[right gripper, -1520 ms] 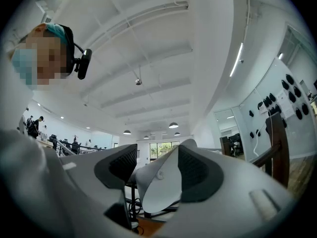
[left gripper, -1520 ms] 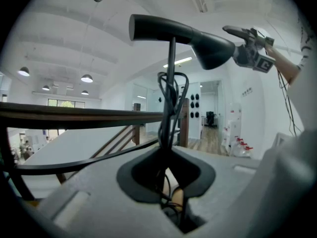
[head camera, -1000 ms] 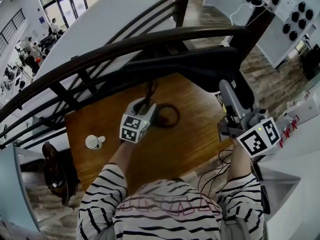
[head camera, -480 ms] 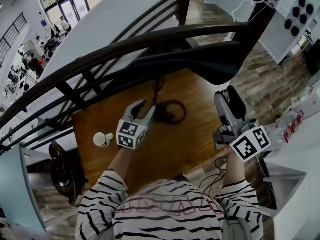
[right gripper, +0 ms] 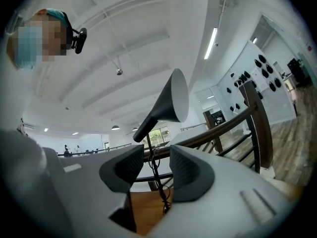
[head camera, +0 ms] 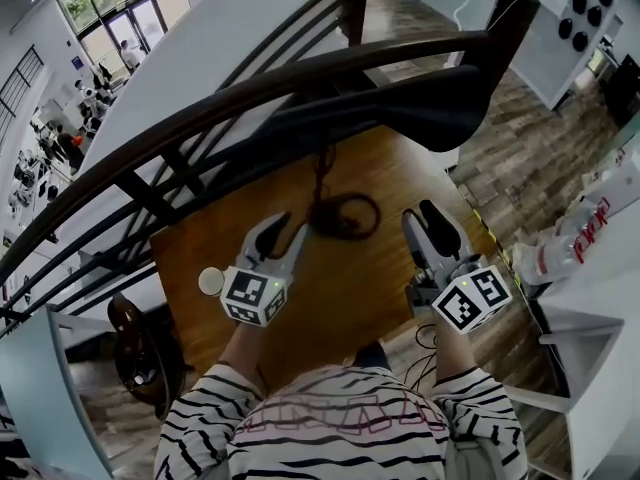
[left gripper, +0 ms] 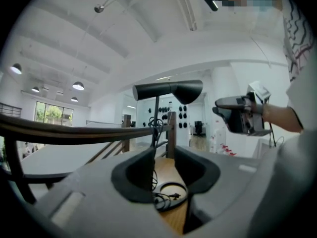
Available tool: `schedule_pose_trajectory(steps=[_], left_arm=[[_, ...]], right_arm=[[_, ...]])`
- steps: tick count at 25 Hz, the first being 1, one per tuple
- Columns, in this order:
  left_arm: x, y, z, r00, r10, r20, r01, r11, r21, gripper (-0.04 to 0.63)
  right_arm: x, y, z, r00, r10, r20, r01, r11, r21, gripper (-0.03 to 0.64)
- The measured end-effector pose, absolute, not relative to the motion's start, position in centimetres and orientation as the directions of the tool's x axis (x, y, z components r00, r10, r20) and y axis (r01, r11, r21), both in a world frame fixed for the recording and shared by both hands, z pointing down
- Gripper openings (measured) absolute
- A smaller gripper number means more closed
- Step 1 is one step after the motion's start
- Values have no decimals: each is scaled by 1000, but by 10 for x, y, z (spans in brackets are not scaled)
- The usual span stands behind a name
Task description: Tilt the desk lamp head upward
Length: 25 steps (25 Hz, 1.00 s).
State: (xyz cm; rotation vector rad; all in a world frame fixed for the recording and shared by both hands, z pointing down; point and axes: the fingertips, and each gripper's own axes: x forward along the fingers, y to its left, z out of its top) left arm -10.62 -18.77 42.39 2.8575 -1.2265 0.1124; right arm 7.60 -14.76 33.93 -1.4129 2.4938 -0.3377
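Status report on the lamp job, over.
Left gripper and right gripper empty, jaws closing. Lamp head untouched, above both. Coiled cable on desk between them.

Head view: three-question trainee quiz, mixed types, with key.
1. True or false: a hand-held gripper is gripping the black cone-headed desk lamp.
2. The small white round object lies nearest: A) the left hand-held gripper, B) the lamp's stem, C) the lamp's head.
3. Fill in: the lamp stands on a brown ___ table.
Key: 1 false; left and right hand-held gripper, jaws closing on nothing, clear of the lamp. 2 A. 3 wooden.
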Motion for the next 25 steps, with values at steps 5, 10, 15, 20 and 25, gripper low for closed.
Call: schedule_pose_trajectory(steps=[5,10,15,20,25], left_arm=[[-122,-162,424,706,-705,66,-707,-708,3,93],[-140,-142,432,713,-697,77,-699,-715,11,79],[-160,-123,438,719,-691,76,-694,-720,16,37],[-181,-104,442,720,-690,75,-692,-721,13,5],[-198,-81,444,720,-690,71,-693,-721,21,5]], right_arm=[[49,-130,365,-487,-870,-74,-807,481,-343,117],[25,-113,391,-484,-874,-39,-801,460,-383,57],[5,-98,409,-466,-884,-24,-804,434,-406,24],[-11,-81,426,-435,-900,-4,-813,395,-429,2],[-29,-62,440,-429,-903,29,-818,375,-436,0]])
